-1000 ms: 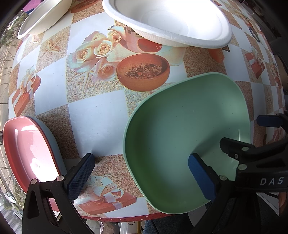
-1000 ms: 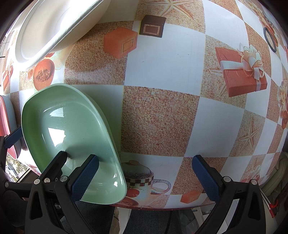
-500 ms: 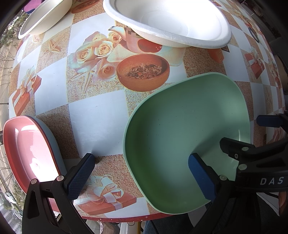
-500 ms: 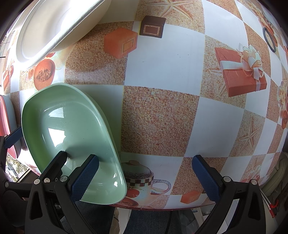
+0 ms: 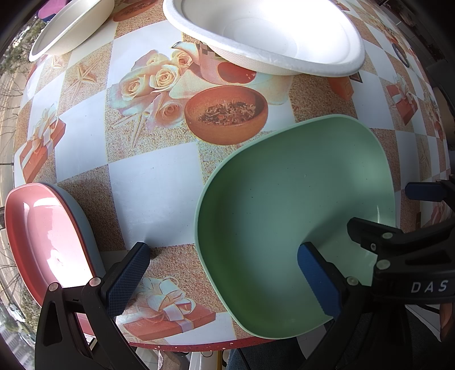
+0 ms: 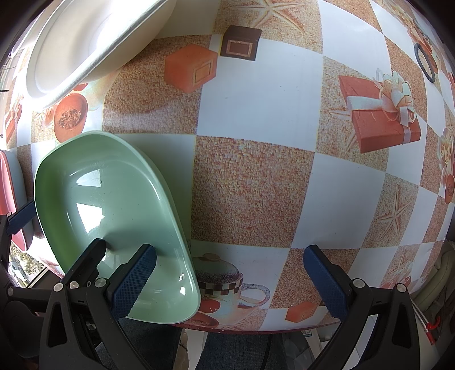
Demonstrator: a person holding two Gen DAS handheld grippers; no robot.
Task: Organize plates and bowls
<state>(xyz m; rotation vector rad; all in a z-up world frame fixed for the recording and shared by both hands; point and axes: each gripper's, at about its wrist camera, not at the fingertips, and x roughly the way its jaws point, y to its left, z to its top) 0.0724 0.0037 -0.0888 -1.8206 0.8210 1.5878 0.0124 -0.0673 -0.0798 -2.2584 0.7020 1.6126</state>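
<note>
Roughly midway, judging by the layout. Already stacked at the near left edge of the bench [image 5: 153, 185] with its checkered printed cloth: a glossy pink plastic plate [image 5: 42, 242] nested on a pale blue-grey plate [image 5: 85, 227] of the same rounded-square shape, only the lower one's rim showing. Still loose: a rounded-square mint-green plastic plate [image 5: 284, 205] lying flat at the near edge, well apart from that stack, with a strip of bare cloth between. Farther back, a large white moulded-fibre bowl [image 5: 270, 37] and, away to its left, a smaller cream-white bowl [image 5: 71, 25], apart from each other, not yet nested. Left tongs [image 5: 224, 276] spread wide and empty, right fingertip over the green plate's interior, left fingertip over the cloth beside the pink stack; no clamping on anything. Right tongs [image 6: 227, 279] likewise spread wide and empty, left fingertip over the green plate [image 6: 108, 205], right fingertip over bare cloth near the bench edge. Whether any pad actually touches the plate: impossible to tell from these views. Remaining, most likely: gripping the green plate by its rim, carrying it onto the pink-topped stack, then bringing the two white bowls together. Main hazard ahead: the glossy, shallow rim slipping from the pads, close to the bench edge.
</note>
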